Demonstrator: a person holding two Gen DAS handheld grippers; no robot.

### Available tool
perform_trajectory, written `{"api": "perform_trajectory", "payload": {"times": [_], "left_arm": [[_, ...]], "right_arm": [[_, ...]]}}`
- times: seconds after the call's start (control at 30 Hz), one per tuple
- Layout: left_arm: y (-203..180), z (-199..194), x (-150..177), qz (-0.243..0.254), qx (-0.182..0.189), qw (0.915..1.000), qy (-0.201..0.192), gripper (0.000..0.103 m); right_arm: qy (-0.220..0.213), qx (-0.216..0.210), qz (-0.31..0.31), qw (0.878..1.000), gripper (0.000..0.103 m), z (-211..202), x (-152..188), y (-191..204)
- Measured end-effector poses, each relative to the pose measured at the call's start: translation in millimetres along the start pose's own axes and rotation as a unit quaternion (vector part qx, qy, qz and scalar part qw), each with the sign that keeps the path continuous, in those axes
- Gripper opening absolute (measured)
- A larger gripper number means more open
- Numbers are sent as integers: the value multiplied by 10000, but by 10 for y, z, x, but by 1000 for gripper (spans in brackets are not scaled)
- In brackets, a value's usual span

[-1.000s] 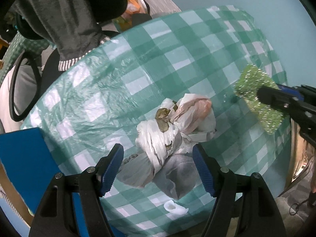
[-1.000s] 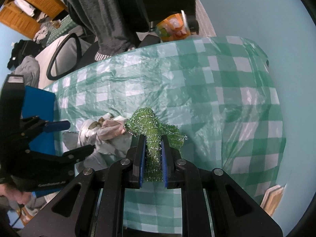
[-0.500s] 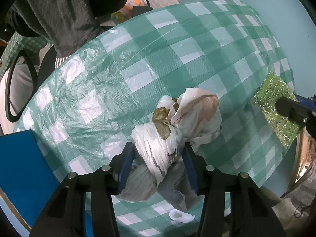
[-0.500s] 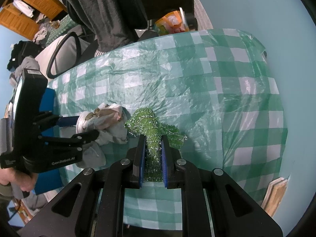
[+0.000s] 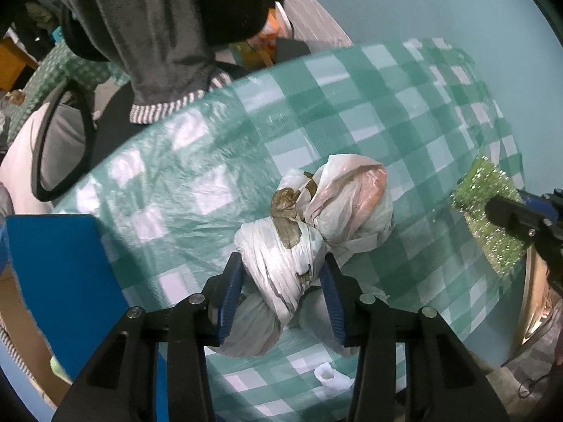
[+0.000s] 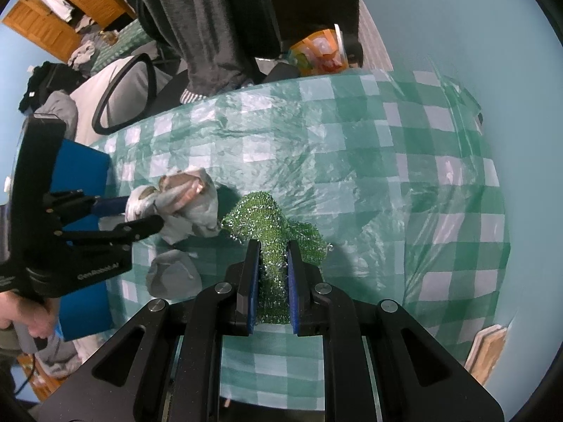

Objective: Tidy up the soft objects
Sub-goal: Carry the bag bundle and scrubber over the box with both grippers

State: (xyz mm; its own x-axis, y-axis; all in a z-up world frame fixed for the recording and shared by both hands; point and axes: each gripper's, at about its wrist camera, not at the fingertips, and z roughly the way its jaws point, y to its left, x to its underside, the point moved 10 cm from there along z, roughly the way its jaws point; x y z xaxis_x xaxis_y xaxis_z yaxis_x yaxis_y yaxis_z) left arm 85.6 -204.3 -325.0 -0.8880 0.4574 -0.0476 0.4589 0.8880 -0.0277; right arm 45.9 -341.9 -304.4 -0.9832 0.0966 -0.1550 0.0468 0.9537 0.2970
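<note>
Two claws are at work over a table with a green-and-white checked cover. Pointing down, the left claw has just been closing its jaws, and its blue pads now press both sides of a knotted bundle of plastic bags. The bundle's near end is hidden behind the claw's black frame, so where it ends cannot be made out. Its long axis runs away from the claw toward a second, pinkish bag knotted to it; a brownish scrap at the knot is too crumpled to identify. In the right wrist view the bundle hangs clear of the table, with a grey bag lying below it.

Shut tight, the right claw grips a glittery green scrubbing cloth between its pads. The cloth's lower edge is hidden between the fingers; its free part spreads forward on the table, just beside the bags.

Further left, a blue box is cut off by the frame. A small white scrap near the table's edge is unclear.
</note>
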Motion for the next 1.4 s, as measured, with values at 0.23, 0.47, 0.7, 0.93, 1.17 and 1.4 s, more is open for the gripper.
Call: {"api": "perform_trajectory", "payload": {"times": [0.23,0.47,0.7,0.93,1.17,1.4], "left_arm": [[80,-326,25,-106,-34,9994,-324,44],[177,-582,40,-274,-12,9980,-561,44],[294,-812,103,-466,9,9963,-725,45],[408,-1020,227,-624,7,9942,-881,44],[516,-1186,343,-767,50,9921,-988,45],[653,-1259,490,-896,24,9907,-1024,44]], "right_arm": [[-108,34,-213,9997,13,-96,-68,133],[-212,60,-411,9989,13,-215,-158,295],[-333,58,-617,9975,13,-346,-198,466],[-434,35,-862,9953,13,-486,-225,654],[-506,-10,-1094,9927,13,-601,-250,851],[-567,-58,-1347,9892,13,-683,-252,1117]]}}
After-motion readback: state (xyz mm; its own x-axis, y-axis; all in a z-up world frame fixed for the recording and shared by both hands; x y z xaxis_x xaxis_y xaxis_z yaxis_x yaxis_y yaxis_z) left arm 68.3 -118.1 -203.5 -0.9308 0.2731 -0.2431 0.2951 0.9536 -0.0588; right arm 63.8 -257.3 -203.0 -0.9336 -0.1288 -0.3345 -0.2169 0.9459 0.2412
